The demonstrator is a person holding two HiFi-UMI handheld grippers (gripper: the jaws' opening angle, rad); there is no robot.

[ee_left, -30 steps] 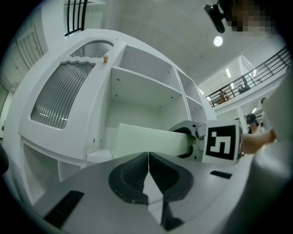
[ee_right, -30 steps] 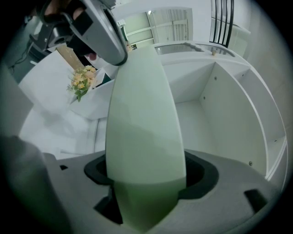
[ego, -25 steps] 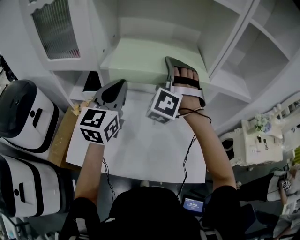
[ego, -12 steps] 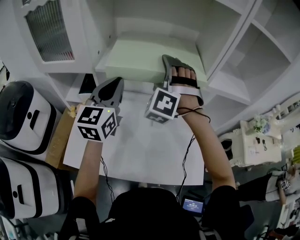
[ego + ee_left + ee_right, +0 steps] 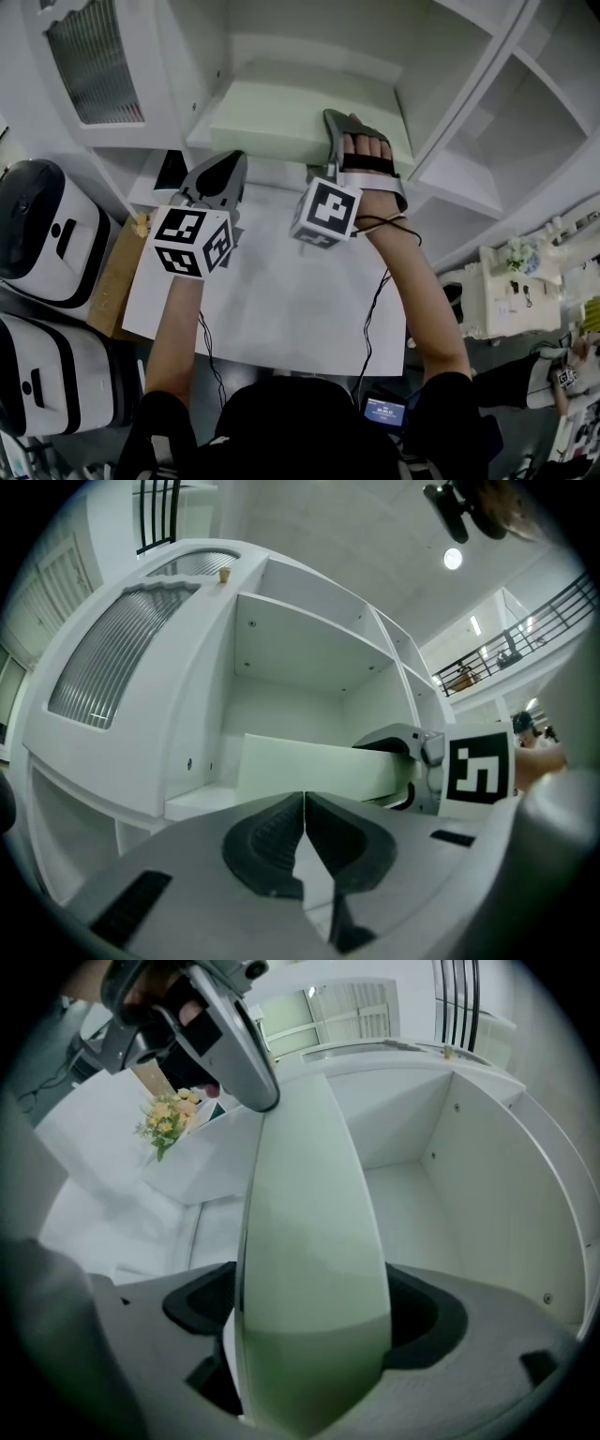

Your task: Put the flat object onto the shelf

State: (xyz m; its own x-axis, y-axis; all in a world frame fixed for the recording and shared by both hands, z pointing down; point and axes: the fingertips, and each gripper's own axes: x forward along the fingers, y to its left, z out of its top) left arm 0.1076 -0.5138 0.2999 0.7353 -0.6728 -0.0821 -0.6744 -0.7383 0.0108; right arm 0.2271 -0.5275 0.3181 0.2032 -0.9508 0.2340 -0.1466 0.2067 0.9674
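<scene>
Placement of the board [image 5: 300, 127] on the shelf [image 5: 202, 801], release step. The pale green board lay flat in the cabinet's open compartment. Its long near edge ran along the shelf's front edge, and its far edge reached in toward the back wall. Whether the near edge overhung the front could not be told.

The right gripper [image 5: 326, 141] pointed into the compartment at the right end of the board's near edge, one jaw above the board and one below. Its jaws had just been opening and stood at their widest. In the right gripper view the board filled most of the gap between them, with a thin sliver of space showing beside the left pad, so the grip was judged to be let go.

The left gripper [image 5: 232, 169] hovered over the table's [image 5: 300, 281] far edge, just short of the shelf's front-left corner. Its jaws were closed together on nothing, apart from the board.

The task appeared nearly complete, since the shelf and not the gripper seemed to carry the board. The next move called for drawing the right gripper straight back along its own line. The jaws would need to stay wide so that neither pad caught the near edge and dragged the board forward off the shelf.
</scene>
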